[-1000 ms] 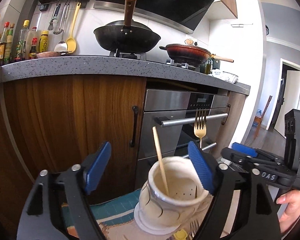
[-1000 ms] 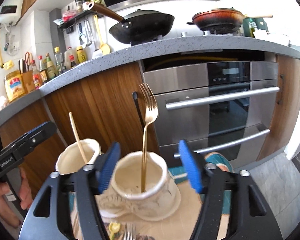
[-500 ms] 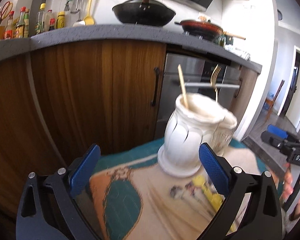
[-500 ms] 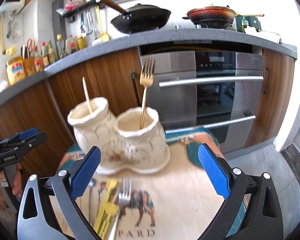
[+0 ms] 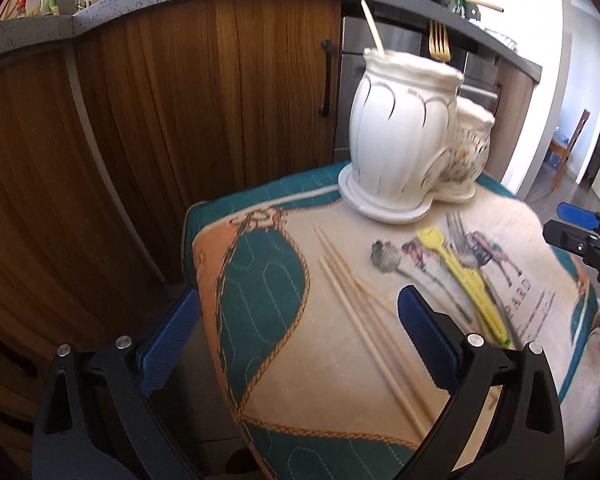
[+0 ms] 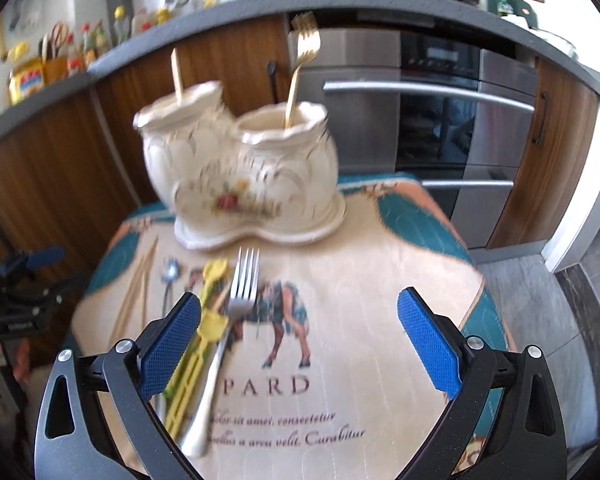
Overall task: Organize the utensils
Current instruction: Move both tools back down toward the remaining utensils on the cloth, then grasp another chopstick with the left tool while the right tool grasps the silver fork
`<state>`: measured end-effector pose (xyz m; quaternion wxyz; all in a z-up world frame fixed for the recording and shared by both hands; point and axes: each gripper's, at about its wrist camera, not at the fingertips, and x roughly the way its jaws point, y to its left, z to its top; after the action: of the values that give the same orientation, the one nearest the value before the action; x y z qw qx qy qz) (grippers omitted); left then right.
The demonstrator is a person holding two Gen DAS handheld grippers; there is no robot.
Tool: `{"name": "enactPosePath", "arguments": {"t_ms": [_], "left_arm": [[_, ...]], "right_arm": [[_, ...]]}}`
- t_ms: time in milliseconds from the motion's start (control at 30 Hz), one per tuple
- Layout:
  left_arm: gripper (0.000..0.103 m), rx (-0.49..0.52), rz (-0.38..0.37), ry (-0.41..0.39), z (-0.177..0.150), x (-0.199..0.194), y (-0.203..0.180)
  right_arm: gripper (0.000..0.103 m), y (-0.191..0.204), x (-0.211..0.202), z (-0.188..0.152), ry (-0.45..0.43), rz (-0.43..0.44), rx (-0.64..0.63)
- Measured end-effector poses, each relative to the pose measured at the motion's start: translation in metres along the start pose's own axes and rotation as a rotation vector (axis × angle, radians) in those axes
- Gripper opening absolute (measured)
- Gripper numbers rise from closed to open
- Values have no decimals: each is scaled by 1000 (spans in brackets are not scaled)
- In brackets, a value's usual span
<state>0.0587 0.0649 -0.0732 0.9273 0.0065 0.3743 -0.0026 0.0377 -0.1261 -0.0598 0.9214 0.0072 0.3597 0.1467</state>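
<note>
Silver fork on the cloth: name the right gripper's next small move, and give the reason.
Probably shift the right gripper toward its left finger and lower it until the silver fork lies between the open, empty jaws. The fork lies flat beside the left pad, outside the gap, while the gold fork already stands in the ceramic holder.

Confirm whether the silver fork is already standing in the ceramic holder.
No: the silver fork lies flat on the cloth in front of the ceramic holder; only a gold fork stands inside.

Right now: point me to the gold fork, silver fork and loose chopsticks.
gold fork (image 6: pixel 305 42), right wrist view, on its tines above the holder.
silver fork (image 6: pixel 244 280), right wrist view, on its tines.
loose chopsticks (image 5: pixel 352 300), left wrist view, mid-shaft on the cloth.
</note>
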Motion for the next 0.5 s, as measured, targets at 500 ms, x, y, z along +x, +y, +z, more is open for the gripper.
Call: {"name": "enactPosePath", "arguments": {"t_ms": [500], "left_arm": [[75,98,6,139,-22,24,-20]], "right_arm": [[90,31,26,-27,144,39,-127]]}}
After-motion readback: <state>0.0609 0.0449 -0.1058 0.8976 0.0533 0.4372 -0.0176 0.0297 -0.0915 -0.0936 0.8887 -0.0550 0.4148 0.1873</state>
